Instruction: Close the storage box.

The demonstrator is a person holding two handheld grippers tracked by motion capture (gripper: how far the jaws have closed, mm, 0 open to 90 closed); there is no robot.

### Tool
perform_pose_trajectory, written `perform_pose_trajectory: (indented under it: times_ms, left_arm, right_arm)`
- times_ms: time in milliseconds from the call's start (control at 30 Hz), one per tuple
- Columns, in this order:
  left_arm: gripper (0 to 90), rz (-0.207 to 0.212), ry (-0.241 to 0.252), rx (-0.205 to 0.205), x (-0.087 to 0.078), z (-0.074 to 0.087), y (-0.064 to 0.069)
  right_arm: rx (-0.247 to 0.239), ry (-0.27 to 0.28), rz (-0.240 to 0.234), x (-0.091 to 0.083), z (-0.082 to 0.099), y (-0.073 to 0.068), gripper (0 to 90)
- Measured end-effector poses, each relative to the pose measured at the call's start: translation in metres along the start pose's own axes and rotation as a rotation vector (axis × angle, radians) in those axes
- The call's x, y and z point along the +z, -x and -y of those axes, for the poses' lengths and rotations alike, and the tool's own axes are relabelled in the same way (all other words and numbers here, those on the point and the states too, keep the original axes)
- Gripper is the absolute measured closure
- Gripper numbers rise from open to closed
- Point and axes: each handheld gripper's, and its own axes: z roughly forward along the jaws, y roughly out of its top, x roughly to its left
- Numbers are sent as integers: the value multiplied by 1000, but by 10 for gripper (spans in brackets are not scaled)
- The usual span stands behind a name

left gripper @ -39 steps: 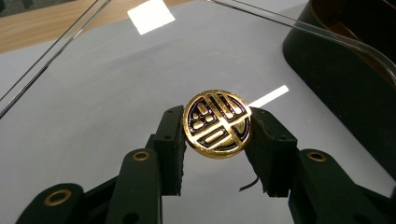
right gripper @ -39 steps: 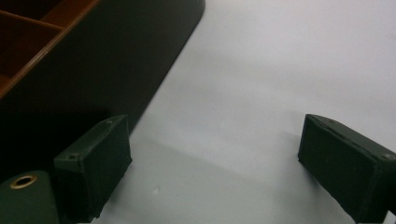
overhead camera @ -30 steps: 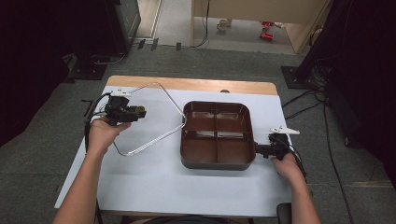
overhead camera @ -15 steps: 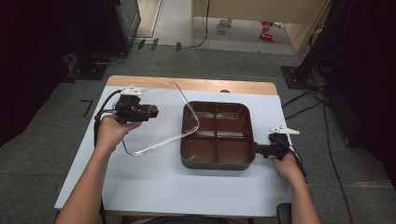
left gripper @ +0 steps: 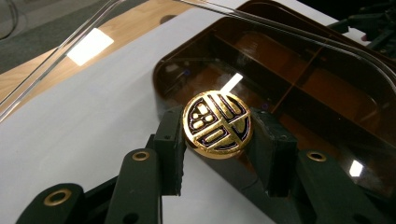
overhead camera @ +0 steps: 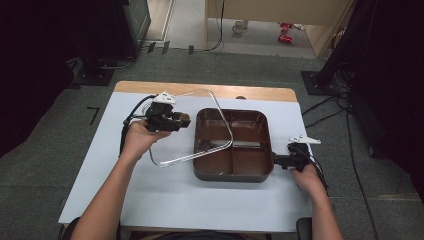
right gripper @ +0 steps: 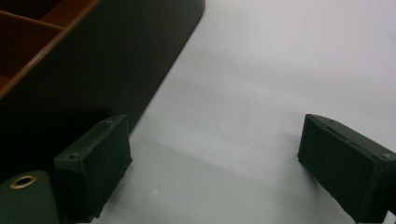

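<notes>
A dark brown box [overhead camera: 233, 172] with several compartments sits in the middle of the white table. My left gripper [overhead camera: 180, 120] is shut on the round gold knob [overhead camera: 184, 119] of a clear lid [overhead camera: 210, 125]. It holds the lid tilted, its right part over the box's left half. In the left gripper view the knob [left gripper: 217, 122] sits pinched between my pads, the left gripper [left gripper: 217, 135] above the box [left gripper: 299, 88]. My right gripper [overhead camera: 280, 161] rests on the table at the box's right side. It stands open [right gripper: 215, 163] with nothing between its jaws, the box wall [right gripper: 107, 60] beside its left jaw.
The white table top [overhead camera: 100, 165] has a wooden strip [overhead camera: 200, 90] along its far edge. Black stands and cables [overhead camera: 325, 115] lie on the grey floor around the table. Bare table surface [right gripper: 280, 60] stretches to the right of the box.
My left gripper has carried the clear lid to the right and a little up, from the table's left part to over the box's left half. The right gripper has stayed put.
</notes>
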Motion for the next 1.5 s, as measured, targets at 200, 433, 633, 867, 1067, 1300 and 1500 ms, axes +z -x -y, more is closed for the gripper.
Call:
perform_pose_trajectory:
  times_ms: [200,433,633,867,1067,1300,1500]
  left_arm:
    - [594,37,-8,43,16,-5,11]
    - [595,82,-19,76,35,-11,23]
    - [594,117,-18,120,50,-17,34]
    - [595,169,-46,153,68,-22,43]
    - [594,209,-53,171,86,-27,49]
    - [595,234,-86,217,104,-31,55]
    - [594,245,-88,223,115,-35,58]
  right_arm:
    - [0,0,0,0,0,0,89]
    - [-1,1,1,0,0,0,90]
    - [-1,2,5,0,0,0,95]
    - [-4,3,10,0,0,-1,101]
    - [-1,2,10,0,0,-1,101]
    - [-2,2,10,0,0,-1,101]
    - [0,2,10,0,0,-1,101]
